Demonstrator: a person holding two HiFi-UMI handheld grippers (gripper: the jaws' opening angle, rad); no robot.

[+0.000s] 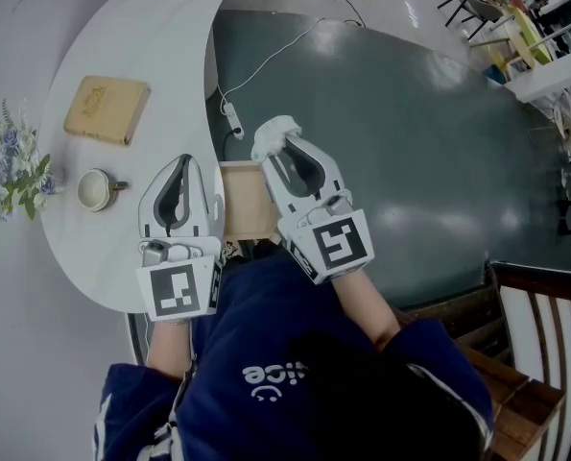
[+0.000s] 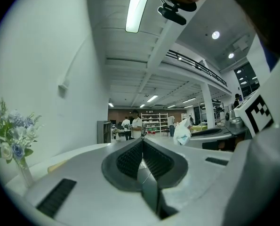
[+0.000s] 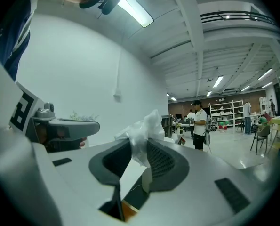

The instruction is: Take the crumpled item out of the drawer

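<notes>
My right gripper (image 1: 279,148) is shut on a crumpled white item (image 1: 273,133), a wad of thin plastic or paper. It holds the wad up above the far end of the open wooden drawer (image 1: 245,215). In the right gripper view the crumpled item (image 3: 144,128) bulges out between the ribbed pads (image 3: 161,160) of that gripper (image 3: 139,144). My left gripper (image 1: 183,164) hovers over the white table's near edge, left of the drawer. Its jaws are shut with nothing in them, and its pads (image 2: 130,158) meet at the tip of the left gripper (image 2: 142,143).
The curved white table (image 1: 146,36) carries a tan wooden box (image 1: 107,109), a cup (image 1: 95,189) and a vase of flowers (image 1: 16,173). A white power strip and cable (image 1: 232,119) lie on the dark floor beyond the drawer. A wooden chair (image 1: 539,344) stands at the right.
</notes>
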